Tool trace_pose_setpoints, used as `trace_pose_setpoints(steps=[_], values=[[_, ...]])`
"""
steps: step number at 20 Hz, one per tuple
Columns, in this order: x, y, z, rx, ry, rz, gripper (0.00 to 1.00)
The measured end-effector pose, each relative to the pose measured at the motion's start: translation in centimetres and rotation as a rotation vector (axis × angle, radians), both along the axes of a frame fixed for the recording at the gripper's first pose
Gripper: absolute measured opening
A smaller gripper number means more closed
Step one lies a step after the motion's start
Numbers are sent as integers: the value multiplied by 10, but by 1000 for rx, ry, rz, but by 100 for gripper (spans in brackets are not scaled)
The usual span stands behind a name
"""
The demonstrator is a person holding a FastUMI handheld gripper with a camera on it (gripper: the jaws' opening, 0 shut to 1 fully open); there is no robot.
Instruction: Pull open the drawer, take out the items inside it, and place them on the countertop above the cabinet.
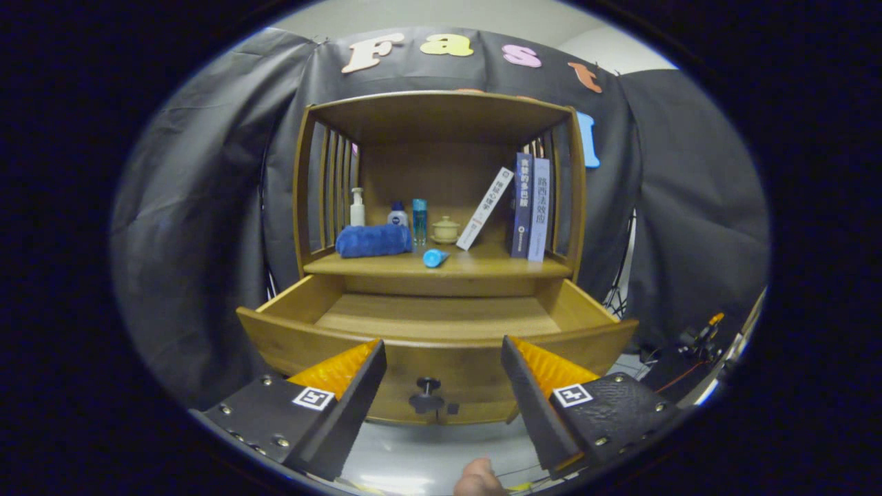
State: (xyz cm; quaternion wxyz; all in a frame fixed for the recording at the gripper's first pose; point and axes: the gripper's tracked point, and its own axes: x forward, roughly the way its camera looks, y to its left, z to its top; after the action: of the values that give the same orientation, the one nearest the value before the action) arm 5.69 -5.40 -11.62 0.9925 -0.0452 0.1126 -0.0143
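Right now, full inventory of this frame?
cabinet: 1, brown wood, ahead
drawer: 1, wood, pulled open, floor bare
knob: 1, dark, drawer front, between fingers
towel: 1, blue, countertop left
bottles: 3, white pump, white-blue, teal, behind towel
tube: 1, light blue, lying at countertop edge
lidded pot: 1, beige, centre
books: 3, one white leaning, two blue upright, right
fingertip: 1, below
gripper: 1, open, empty

The tongs (441, 362) hang spread wide with nothing between them, just short of the drawer (434, 331) (pulled out, its knob (428, 386) between the fingers). Beyond, on the shelf (475, 265), lie a blue towel (373, 241), bottles (357, 207), a small pot (445, 230), a blue tube (435, 257) and books (529, 207).
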Motion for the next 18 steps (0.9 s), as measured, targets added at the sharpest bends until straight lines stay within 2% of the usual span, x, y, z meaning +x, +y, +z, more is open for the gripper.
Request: trace_pose_setpoints(steps=[6, 10, 18], values=[[-2, -7, -34, 44, -40, -15, 99], [13, -9, -50, 71, -19, -37, 100], [44, -9, -71, 49, 13, -61, 100]])
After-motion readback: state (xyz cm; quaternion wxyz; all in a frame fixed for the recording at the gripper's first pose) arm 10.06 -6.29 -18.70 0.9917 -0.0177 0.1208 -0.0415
